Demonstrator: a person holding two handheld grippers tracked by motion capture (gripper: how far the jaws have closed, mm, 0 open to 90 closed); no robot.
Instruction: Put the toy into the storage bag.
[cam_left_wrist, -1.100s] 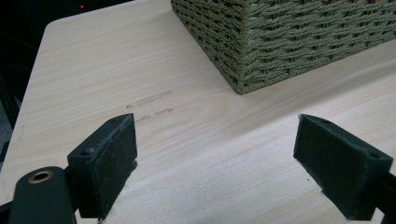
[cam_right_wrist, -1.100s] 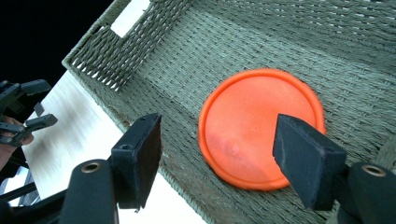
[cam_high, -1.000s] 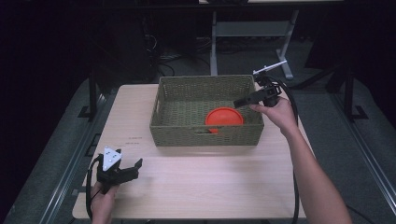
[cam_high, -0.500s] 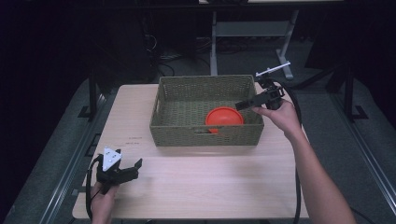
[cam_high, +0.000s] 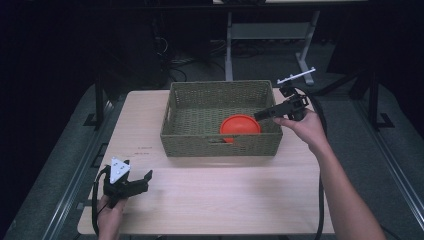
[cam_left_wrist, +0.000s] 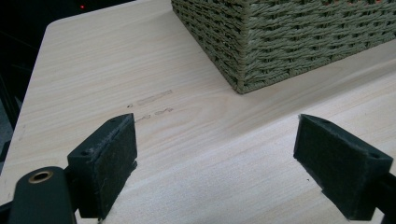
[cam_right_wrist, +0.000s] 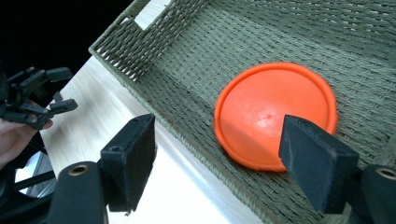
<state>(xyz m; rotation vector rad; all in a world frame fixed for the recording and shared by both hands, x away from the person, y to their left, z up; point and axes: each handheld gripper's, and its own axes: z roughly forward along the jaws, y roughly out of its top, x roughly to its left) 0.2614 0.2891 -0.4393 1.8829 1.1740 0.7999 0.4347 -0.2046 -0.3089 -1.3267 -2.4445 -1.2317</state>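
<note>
Black foam-padded jaws of the right gripper (cam_right_wrist: 217, 163) stand wide apart with nothing between them, and they have just been opening further. They hover over the right end of a rectangular olive-green woven basket (cam_high: 190, 102). Just beyond them, a round flat orange plastic disc (cam_right_wrist: 275, 114) lies on the basket floor, leaning slightly against the near wall toward the right end. In the high view the right gripper (cam_high: 263, 115) reaches in over the basket's right rim, held by the person's right hand (cam_high: 305, 127). Well apart, at the near left corner of the pale wooden table (cam_high: 225, 195), the left gripper (cam_high: 145, 179) rests low, its jaws likewise spread and empty, pointing toward the basket's corner (cam_left_wrist: 243, 56).
</note>
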